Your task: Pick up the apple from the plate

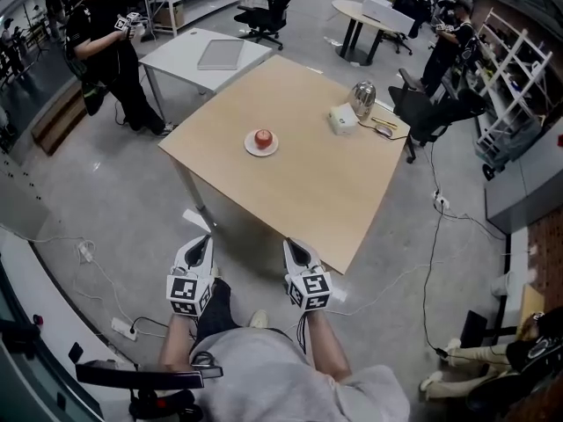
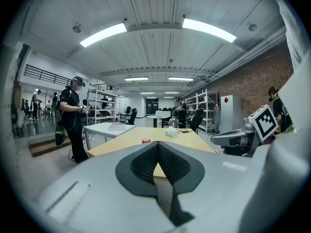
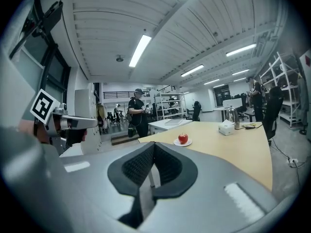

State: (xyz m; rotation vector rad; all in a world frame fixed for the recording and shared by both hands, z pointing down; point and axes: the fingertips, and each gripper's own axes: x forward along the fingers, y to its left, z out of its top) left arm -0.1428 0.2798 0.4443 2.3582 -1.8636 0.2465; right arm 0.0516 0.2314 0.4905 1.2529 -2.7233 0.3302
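Nothing is done yet: the apple [image 1: 263, 138] sits on its plate [image 1: 249, 148] mid-table [image 1: 299, 200], well apart from the left tool [image 1: 203, 240] and right tool [image 1: 293, 245], both clenched empty short of the near edge, so reaching, grasping and lifting all remain.

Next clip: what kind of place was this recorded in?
Probably an open lab or workshop: metal shelves at the side, office chairs, and cables trailing across a bare concrete floor.
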